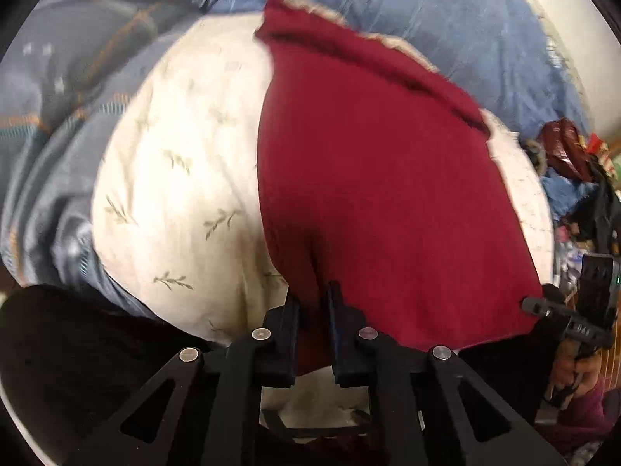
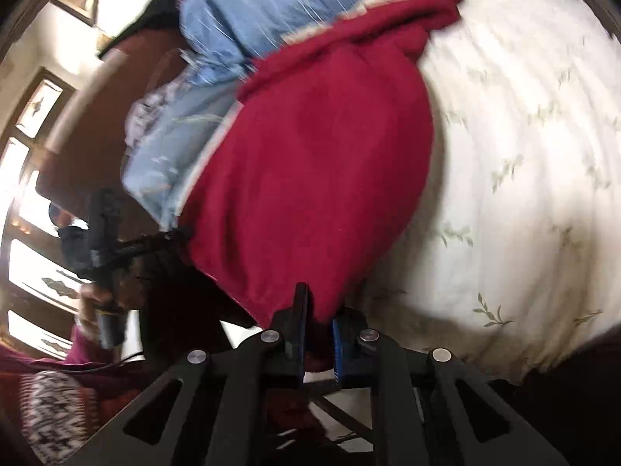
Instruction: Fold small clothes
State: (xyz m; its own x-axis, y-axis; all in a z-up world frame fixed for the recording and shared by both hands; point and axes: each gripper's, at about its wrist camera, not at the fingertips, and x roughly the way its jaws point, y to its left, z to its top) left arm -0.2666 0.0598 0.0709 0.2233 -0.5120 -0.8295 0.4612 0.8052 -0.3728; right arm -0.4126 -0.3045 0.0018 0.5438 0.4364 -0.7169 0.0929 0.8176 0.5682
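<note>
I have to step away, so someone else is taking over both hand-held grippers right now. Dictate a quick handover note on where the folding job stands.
Left hand-held gripper: shut on the near edge of the dark red knit cloth garment.
Right hand-held gripper: shut on the same near edge, at the other corner.
Where: the garment is spread over the cream leaf-print bedsheet, its far hem bunched up against the blue striped quilt.
Done: both near corners gripped.
Left: probably carry the near edge over to the far hem, release, smooth it, then finish folding.
</note>
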